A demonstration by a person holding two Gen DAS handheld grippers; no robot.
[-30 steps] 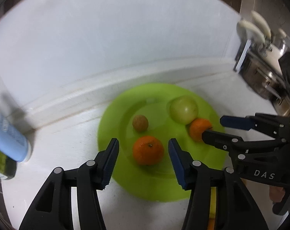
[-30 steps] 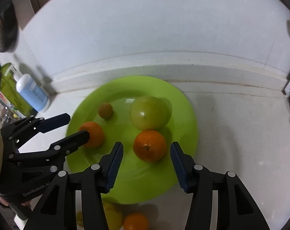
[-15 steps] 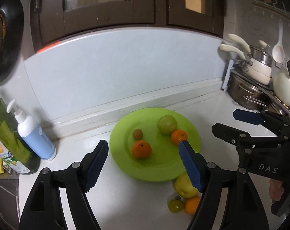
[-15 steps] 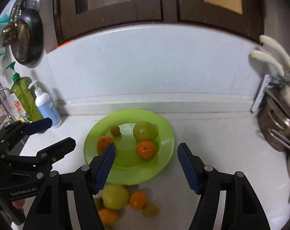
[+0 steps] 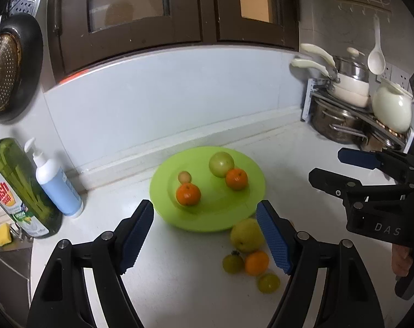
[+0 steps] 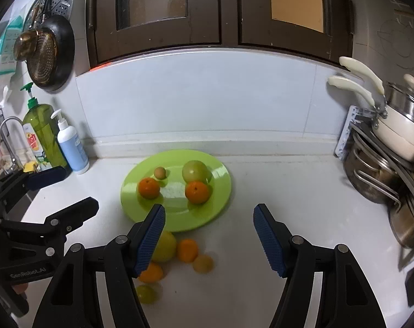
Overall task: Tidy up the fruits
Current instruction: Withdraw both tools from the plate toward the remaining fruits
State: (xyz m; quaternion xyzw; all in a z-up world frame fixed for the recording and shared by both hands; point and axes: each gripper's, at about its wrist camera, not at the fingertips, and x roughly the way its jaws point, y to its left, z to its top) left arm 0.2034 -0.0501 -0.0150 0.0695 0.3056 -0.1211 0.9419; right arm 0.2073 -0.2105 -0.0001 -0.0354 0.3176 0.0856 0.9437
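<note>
1. At the far left stand a green soap bottle and a white pump bottle, well apart from the fruit and not in our way
2. Our left gripper has its fingers spread with nothing between the pads; they are open and empty
3. The green plate sits mid-desk, carrying two oranges, a large green fruit and a small brown one
4. Just near of the plate's rim a loose cluster lies on the desk: a yellow-green fruit, a small orange and two small green ones. They touch one another, so we judge that pinching one may nudge its neighbours into rolling away
5. Our right gripper is likewise open and empty. The two grippers hang close, and we could knock them together over the cluster
6. The pot rack at far right is clear of our path
</note>
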